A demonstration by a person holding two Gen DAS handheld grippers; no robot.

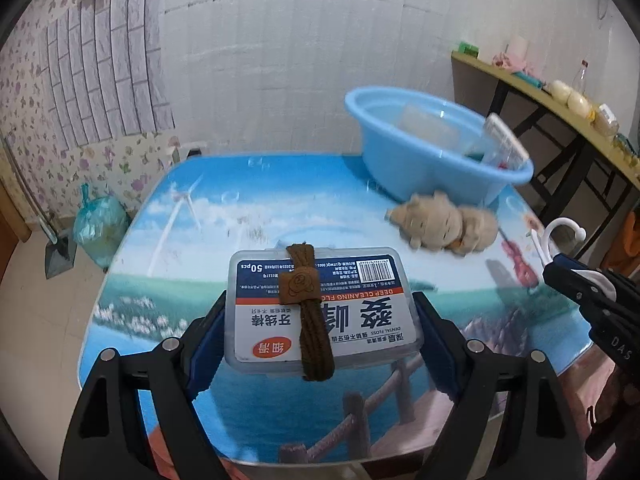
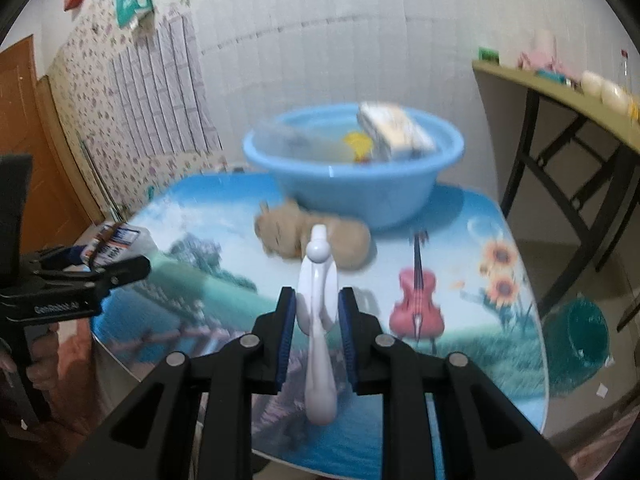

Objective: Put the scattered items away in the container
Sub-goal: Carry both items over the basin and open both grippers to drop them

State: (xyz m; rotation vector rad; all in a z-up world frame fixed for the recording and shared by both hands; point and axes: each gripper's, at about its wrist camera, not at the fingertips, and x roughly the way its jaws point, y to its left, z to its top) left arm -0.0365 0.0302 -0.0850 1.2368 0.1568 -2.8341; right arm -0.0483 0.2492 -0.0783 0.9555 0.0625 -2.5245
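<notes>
My left gripper (image 1: 320, 304) is shut on a clear dental floss box (image 1: 320, 308) with a brown hair tie (image 1: 306, 304) lying over it, held above the table. The box also shows in the right wrist view (image 2: 114, 246). My right gripper (image 2: 317, 312) is shut on a white plastic hook (image 2: 318, 320), also seen in the left wrist view (image 1: 560, 248). A blue basin (image 1: 432, 148) (image 2: 352, 168) stands at the table's far side and holds several items. A beige plush toy (image 1: 444, 224) (image 2: 312, 236) lies on the table in front of the basin.
The round table (image 1: 200, 240) (image 2: 460, 360) has a printed scenery cover. A side table (image 1: 560, 92) with bottles and jars stands at the right. A green bag (image 1: 98, 224) and a dustpan sit on the floor at the left. A green bin (image 2: 580, 332) lies on the floor.
</notes>
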